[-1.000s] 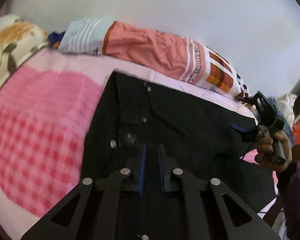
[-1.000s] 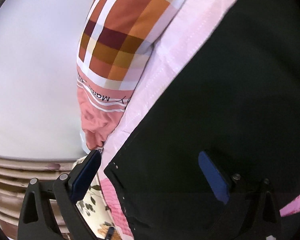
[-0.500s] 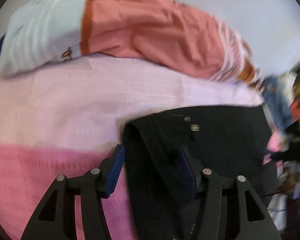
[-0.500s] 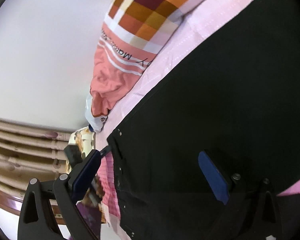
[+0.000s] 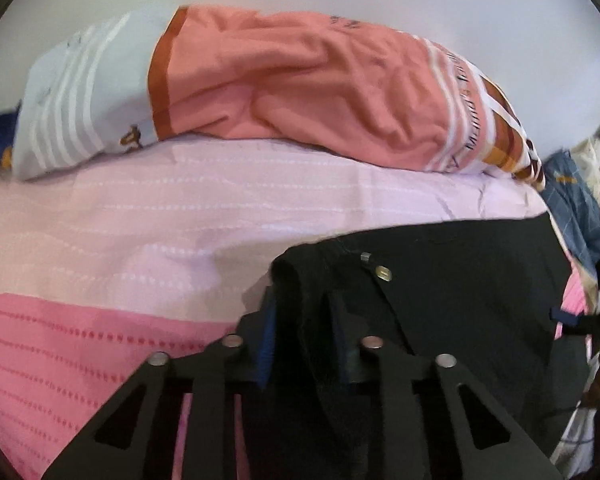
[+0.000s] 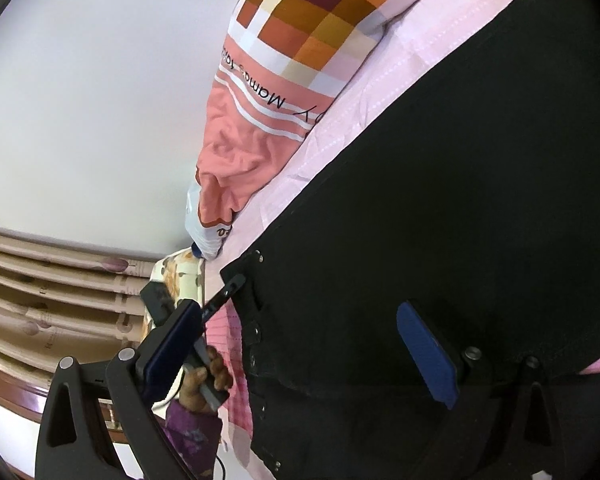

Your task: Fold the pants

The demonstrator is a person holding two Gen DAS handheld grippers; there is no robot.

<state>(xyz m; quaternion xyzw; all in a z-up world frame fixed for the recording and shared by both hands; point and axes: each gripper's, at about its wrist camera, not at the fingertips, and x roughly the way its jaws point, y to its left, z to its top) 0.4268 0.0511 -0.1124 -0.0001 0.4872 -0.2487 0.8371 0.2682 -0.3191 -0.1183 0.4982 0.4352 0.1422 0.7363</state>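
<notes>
Black pants lie flat on a pink bedspread, with metal buttons near their edge. My left gripper is shut on the pants' near left corner, and a raised fold of black cloth is pinched between its blue pads. The right wrist view shows the same gripper at that corner, held by a hand in a purple sleeve. My right gripper stands open above the pants with nothing between its fingers.
A long salmon, white and checked bolster lies along the wall behind the pants. Loose clothes are piled past the bed's right end. A striped beige curtain and a floral pillow sit beyond the far corner.
My left gripper left the middle of the pants, opened, moved to their corner and shut on it. The right gripper rolled a little and stayed open; the left gripper came into its view.
</notes>
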